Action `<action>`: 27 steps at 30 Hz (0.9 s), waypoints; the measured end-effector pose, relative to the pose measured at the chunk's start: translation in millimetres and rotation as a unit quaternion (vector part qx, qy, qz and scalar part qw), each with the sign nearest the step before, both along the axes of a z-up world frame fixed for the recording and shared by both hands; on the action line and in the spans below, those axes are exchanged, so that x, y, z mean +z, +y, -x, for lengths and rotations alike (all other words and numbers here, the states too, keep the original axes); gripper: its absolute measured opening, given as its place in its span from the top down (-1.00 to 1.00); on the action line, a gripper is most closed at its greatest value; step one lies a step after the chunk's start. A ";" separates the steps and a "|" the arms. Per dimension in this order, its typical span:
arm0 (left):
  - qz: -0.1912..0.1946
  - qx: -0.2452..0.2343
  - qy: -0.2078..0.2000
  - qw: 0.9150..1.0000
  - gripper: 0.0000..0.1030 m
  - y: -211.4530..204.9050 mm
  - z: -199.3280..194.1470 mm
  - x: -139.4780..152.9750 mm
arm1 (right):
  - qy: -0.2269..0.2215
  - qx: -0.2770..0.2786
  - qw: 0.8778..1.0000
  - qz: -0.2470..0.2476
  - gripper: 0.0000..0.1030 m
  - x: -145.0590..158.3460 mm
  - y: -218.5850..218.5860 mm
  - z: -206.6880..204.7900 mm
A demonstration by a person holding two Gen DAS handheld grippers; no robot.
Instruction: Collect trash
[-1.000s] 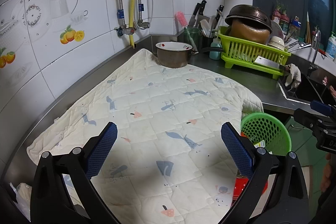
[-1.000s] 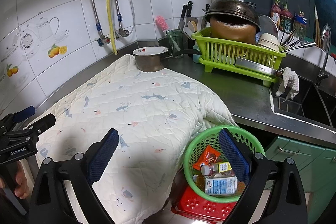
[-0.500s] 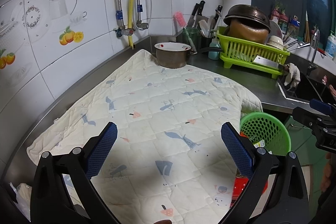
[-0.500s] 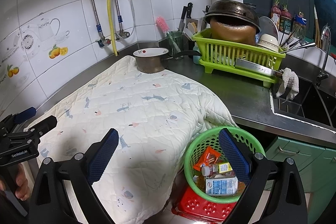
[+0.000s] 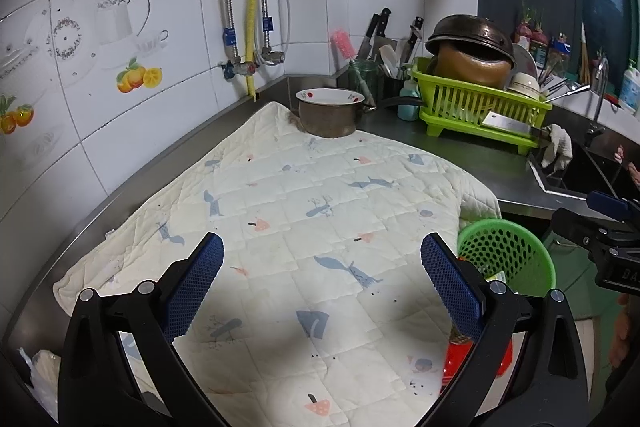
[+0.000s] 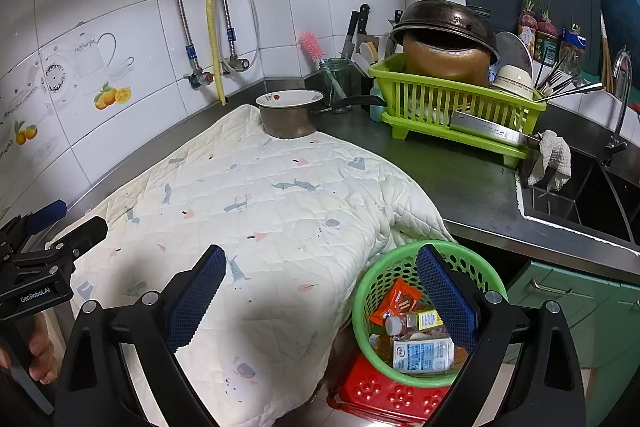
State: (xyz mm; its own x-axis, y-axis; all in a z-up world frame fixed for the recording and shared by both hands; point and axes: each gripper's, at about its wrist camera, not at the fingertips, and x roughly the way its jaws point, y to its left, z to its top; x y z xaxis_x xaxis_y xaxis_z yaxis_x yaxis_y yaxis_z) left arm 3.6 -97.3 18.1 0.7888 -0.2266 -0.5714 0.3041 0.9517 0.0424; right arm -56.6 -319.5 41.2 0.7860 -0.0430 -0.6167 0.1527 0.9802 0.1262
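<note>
With both the left claw (image 5: 322, 267) and right claw (image 6: 322, 277) released and empty, a careless descent could snag the quilted cloth (image 6: 280, 211) and tip the green basket (image 6: 404, 259).

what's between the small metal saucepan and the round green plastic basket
Only the cream quilted animal-print mat, bare of trash, in both wrist views, from saucepan to basket.

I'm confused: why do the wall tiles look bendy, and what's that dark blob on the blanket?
Left wrist view: fisheye lens curves the wall tiles; a soft shadow darkens the quilted cloth. Right wrist view: same curving, with a shadow between the right gripper fingers.
</note>
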 end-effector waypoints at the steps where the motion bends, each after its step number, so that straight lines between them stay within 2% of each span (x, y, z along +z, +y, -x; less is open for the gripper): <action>1: 0.000 0.000 0.000 1.000 -0.90 0.1 -0.2 0.0 | 0.000 0.000 1.000 0.000 -0.80 0.0 -0.1 -0.2; 27: 0.002 0.000 0.009 1.000 -0.90 2.2 -2.7 -1.8 | 0.001 0.001 1.000 0.000 -0.81 -0.5 1.9 -0.7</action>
